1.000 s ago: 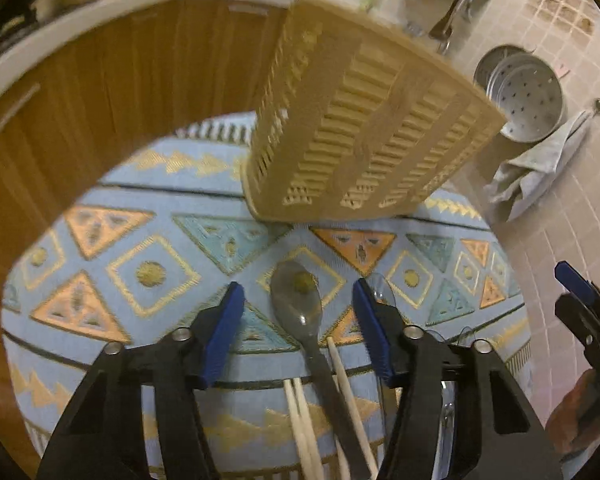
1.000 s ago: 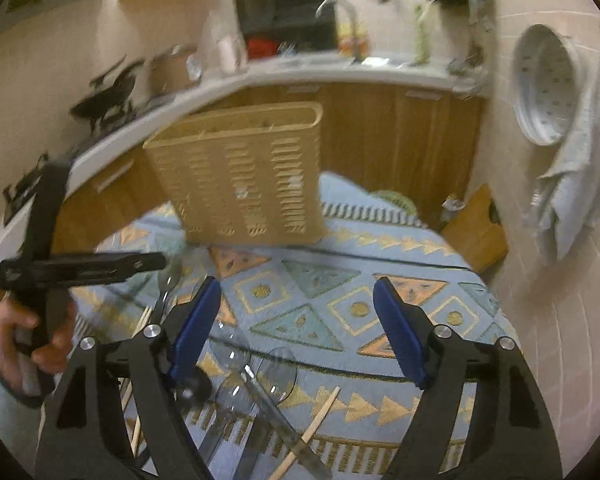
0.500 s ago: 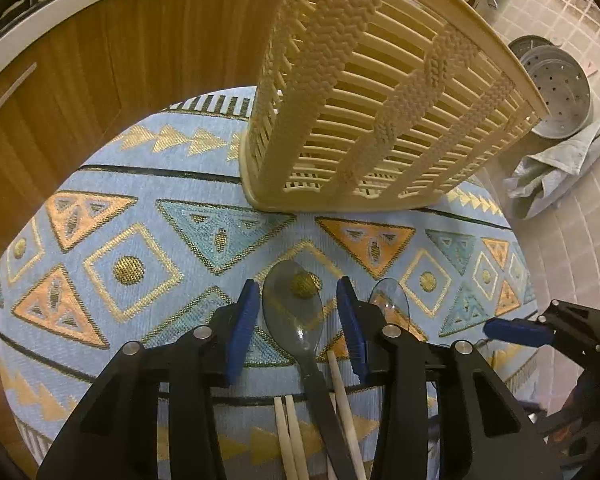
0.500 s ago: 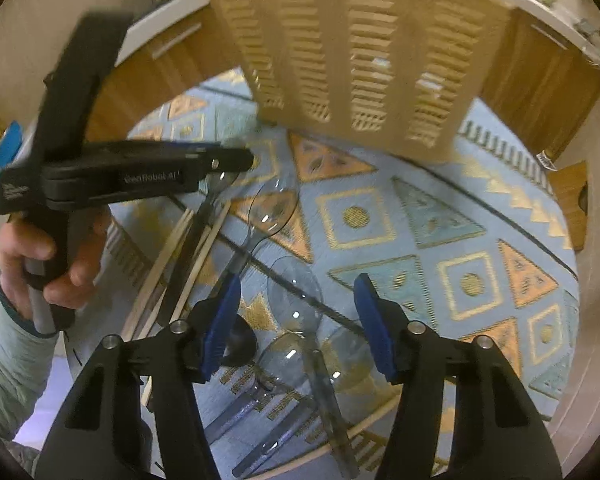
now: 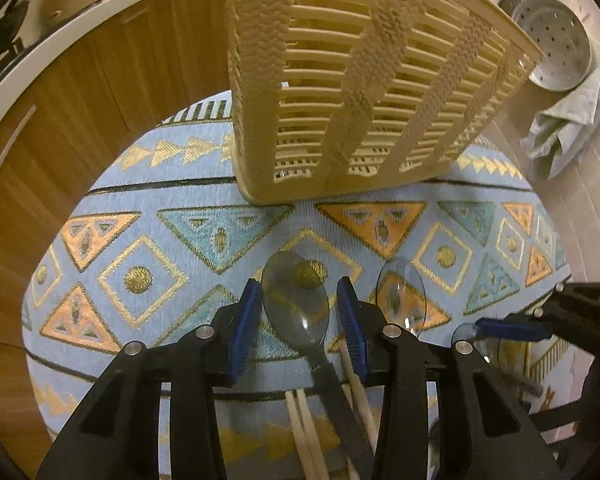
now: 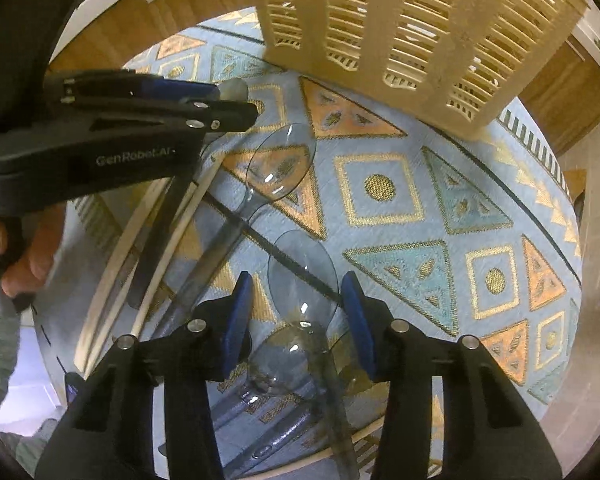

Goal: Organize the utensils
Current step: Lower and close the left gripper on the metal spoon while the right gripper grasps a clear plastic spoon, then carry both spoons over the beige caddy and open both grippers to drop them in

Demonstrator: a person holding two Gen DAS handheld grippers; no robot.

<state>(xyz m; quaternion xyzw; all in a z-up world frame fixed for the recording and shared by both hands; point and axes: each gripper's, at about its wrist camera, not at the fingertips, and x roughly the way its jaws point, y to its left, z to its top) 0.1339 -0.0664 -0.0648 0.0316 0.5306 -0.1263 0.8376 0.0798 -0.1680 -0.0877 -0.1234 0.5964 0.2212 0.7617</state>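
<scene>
A beige slotted utensil basket [image 5: 364,80] stands on the patterned blue cloth, also in the right wrist view [image 6: 412,28]. My left gripper [image 5: 300,316] is open, its blue pads either side of a clear grey plastic spoon [image 5: 296,304] lying on the cloth. Wooden chopsticks [image 5: 304,428] lie beside the spoon's handle. My right gripper [image 6: 296,312] is open around the bowl of another clear spoon [image 6: 302,276], with more clear spoons [image 6: 280,168] lying near it. The left gripper also shows in the right wrist view [image 6: 236,92].
The round table's cloth [image 5: 148,248] drops off at the near edge. Wooden cabinets [image 5: 80,80] with a white counter stand behind. A perforated metal steamer tray [image 5: 552,40] and a grey towel [image 5: 568,120] are at the tiled wall on the right.
Both grippers have moved down and forward toward the cloth. Their jaws have narrowed around the spoons, from wide open to a smaller gap.
</scene>
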